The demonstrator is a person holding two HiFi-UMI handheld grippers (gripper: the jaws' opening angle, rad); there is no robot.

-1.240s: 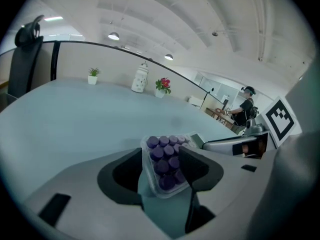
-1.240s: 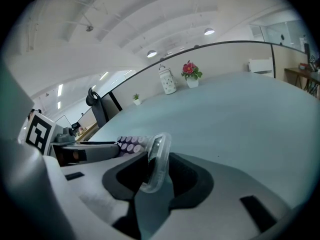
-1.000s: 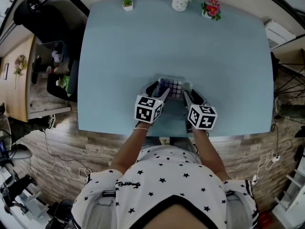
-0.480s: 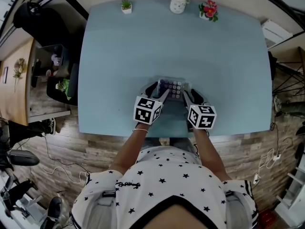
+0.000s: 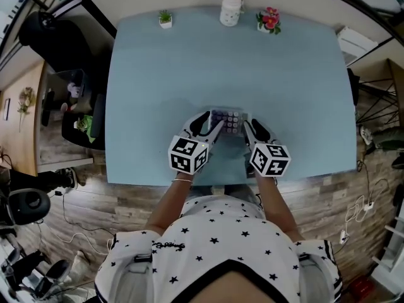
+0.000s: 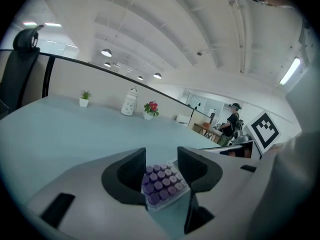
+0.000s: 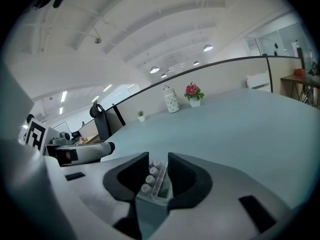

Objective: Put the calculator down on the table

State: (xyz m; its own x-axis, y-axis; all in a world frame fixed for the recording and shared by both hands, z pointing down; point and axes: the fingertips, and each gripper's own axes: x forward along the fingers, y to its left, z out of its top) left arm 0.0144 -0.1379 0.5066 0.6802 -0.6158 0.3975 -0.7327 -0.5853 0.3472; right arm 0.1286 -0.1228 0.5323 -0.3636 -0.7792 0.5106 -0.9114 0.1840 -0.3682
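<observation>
And here's the calculator [image 5: 227, 120], flat on the pale blue counter [image 5: 284, 74], keys up, close to the near edge at 6 o'clock. The left tongs [image 5: 210, 125] sit at its 8 o'clock and the right tongs [image 5: 254, 130] at its 4 o'clock, both angled in toward it.

In the left gripper view the left tongs [image 6: 161, 154] stand wide, though the jaws have just been closing a little. The purple keys of the calculator [image 6: 162, 181] show in the gap, and neither pad looks pressed on it.

In the right gripper view the right tongs [image 7: 158, 159] are wide too, jaws likewise just closing somewhat. The calculator [image 7: 155, 181] shows edge-on in the gap with a row of pale keys; I see no squeeze there either.

Along the far edge at 12 o'clock stand a potted plant [image 5: 165, 19], a white jar [image 5: 231, 9] and red flowers [image 5: 269, 19], well apart from the calculator.
</observation>
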